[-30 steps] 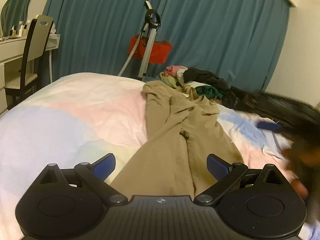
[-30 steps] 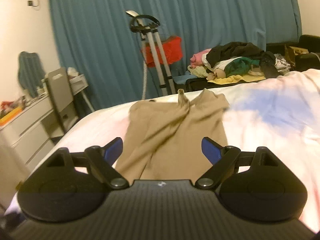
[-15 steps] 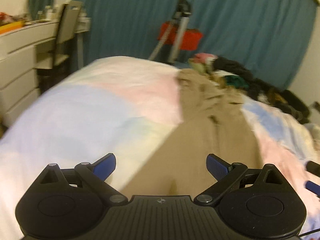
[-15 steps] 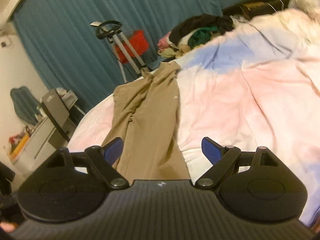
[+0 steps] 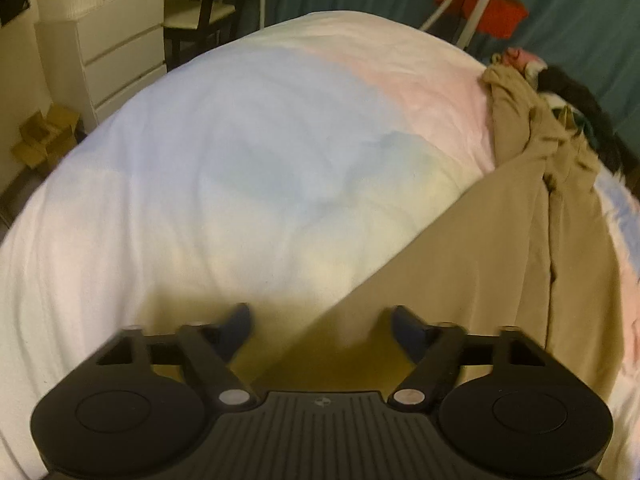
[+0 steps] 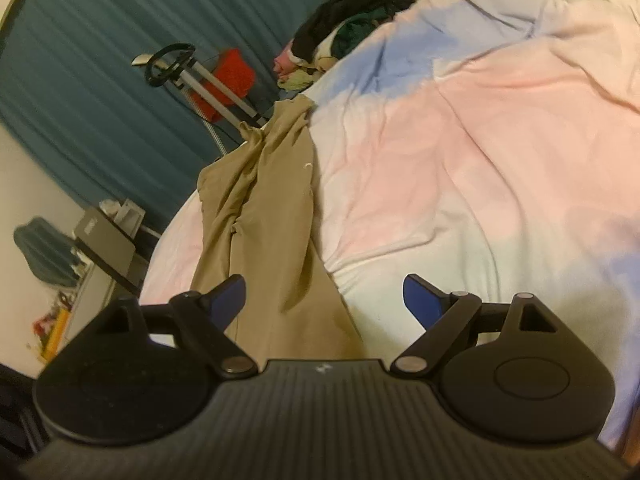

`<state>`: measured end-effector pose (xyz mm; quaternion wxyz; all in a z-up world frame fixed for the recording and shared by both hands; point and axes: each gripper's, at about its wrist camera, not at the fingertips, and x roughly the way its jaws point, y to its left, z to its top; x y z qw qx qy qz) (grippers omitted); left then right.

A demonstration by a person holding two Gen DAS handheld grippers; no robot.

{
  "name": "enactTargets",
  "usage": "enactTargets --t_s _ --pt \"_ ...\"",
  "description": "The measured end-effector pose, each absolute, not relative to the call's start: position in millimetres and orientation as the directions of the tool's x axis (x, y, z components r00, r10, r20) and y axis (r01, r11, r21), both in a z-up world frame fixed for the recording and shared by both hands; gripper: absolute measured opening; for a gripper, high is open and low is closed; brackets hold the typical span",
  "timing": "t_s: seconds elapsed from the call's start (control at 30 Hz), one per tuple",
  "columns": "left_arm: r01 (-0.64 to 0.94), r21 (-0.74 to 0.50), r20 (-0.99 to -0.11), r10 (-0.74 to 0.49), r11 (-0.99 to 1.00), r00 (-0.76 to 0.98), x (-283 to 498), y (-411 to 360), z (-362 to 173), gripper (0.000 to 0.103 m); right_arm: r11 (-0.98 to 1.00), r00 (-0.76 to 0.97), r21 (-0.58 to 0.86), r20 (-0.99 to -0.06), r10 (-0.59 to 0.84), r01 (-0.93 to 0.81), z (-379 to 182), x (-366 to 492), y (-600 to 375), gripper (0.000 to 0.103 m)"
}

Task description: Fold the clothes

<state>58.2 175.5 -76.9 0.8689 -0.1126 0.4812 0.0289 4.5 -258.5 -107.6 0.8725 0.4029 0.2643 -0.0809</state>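
Lying lengthwise on the bed [image 6: 500, 152]: tan trousers [image 6: 272, 216], legs side by side, far end rumpled at the far edge. Left gripper [image 5: 322, 322] low over the near end's left edge, jaws released, empty. Right gripper [image 6: 324, 294] over the near end's right edge, jaws released, empty. Beyond the far edge: clothes pile [image 6: 352, 28], steamer [image 6: 192, 76], curtain [image 6: 100, 32].

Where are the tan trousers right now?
The tan trousers lie stretched along the pastel duvet, running from both open grippers toward the clothes pile by the teal curtain; right of centre in the left wrist view, left of centre in the right.
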Motion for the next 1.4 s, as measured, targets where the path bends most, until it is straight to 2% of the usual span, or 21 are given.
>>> enactTargets --t_s 0.03,0.07,0.1,0.13,0.23,0.3,0.43,0.47,0.57,0.67,0.73,0.83,0.87,0.9,0.93,1.0,1.1,1.17,1.33,1.4 --pt "-0.145 -0.157 -0.843 -0.056 0.977 0.535 56 173 -76 0.041 0.651 0.846 0.669 -0.528 0.076 0.359 -109 4 -260 0.087" --pt "-0.121 -0.152 -0.844 -0.065 0.981 0.532 55 170 -75 0.032 0.644 0.844 0.674 -0.53 0.08 0.362 -111 4 -261 0.087" --pt "-0.096 -0.143 -0.845 -0.071 0.985 0.53 53 167 -73 0.009 0.64 0.843 0.676 -0.532 0.082 0.365 -111 3 -261 0.087" --pt "-0.071 -0.125 -0.843 -0.068 0.99 0.534 49 162 -71 0.002 0.64 0.842 0.676 -0.533 0.083 0.365 -112 3 -261 0.087" --pt "0.041 -0.009 -0.788 -0.033 0.999 0.615 25 138 -54 0.002 0.646 0.845 0.674 -0.528 0.083 0.358 -111 3 -260 0.087" --pt "0.131 0.084 -0.719 -0.031 0.988 0.694 -1 121 -37 0.002 0.647 0.847 0.675 -0.525 0.084 0.354 -111 3 -261 0.087" --pt "0.309 0.206 -0.557 -0.149 0.928 0.817 -63 89 -5 0.001 0.648 0.855 0.679 -0.512 0.083 0.344 -108 4 -260 0.087" --pt "0.358 0.22 -0.543 -0.191 0.908 0.818 -75 82 -1 0.001 0.651 0.858 0.679 -0.508 0.082 0.34 -107 4 -259 0.087" --pt "0.506 0.259 -0.556 -0.302 0.823 0.774 -99 56 -2 0.001 0.667 0.865 0.668 -0.497 0.07 0.33 -102 4 -256 0.087" --pt "0.61 0.278 -0.629 -0.339 0.742 0.7 -103 39 -17 0.001 0.682 0.868 0.656 -0.492 0.06 0.325 -99 3 -255 0.087" --pt "0.678 0.225 -0.71 -0.359 0.7 0.606 -96 30 -29 0.005 0.689 0.869 0.649 -0.491 0.056 0.323 -98 2 -254 0.087" --pt "0.719 0.125 -0.781 -0.379 0.684 0.497 -80 30 -36 0.025 0.7 0.87 0.639 -0.49 0.049 0.32 -96 1 -253 0.087" --pt "0.709 0.116 -0.778 -0.38 0.695 0.5 -76 32 -34 0.033 0.703 0.872 0.636 -0.488 0.048 0.318 -95 1 -252 0.087" --pt "0.698 0.102 -0.773 -0.385 0.709 0.505 -70 35 -31 0.05 0.706 0.873 0.634 -0.486 0.047 0.315 -95 1 -252 0.087" --pt "0.682 0.077 -0.76 -0.399 0.727 0.512 -63 38 -26 0.062 0.709 0.874 0.633 -0.483 0.047 0.311 -94 1 -251 0.087" --pt "0.646 0.026 -0.727 -0.429 0.763 0.536 -48 47 -16 0.071 0.713 0.876 0.634 -0.478 0.057 0.3 -93 2 -250 0.087" --pt "0.598 -0.005 -0.676 -0.443 0.802 0.588 -31 56 -11 0.075 0.721 0.877 0.633 -0.474 0.075 0.281 -93 5 -247 0.087" --pt "0.558 -0.041 -0.675 -0.435 0.828 0.596 -21 58 -16 0.076 0.722 0.871 0.634 -0.483 0.091 0.276 -95 8 -246 0.087" --pt "0.358 -0.265 -0.726 -0.43 0.895 0.537 27 96 -40 0.077 0.658 0.842 0.702 -0.505 0.189 0.273 -113 14 -252 0.087" --pt "0.264 -0.336 -0.736 -0.427 0.904 0.526 39 113 -48 0.077 0.628 0.823 0.724 -0.52 0.226 0.285 -122 17 -254 0.08"
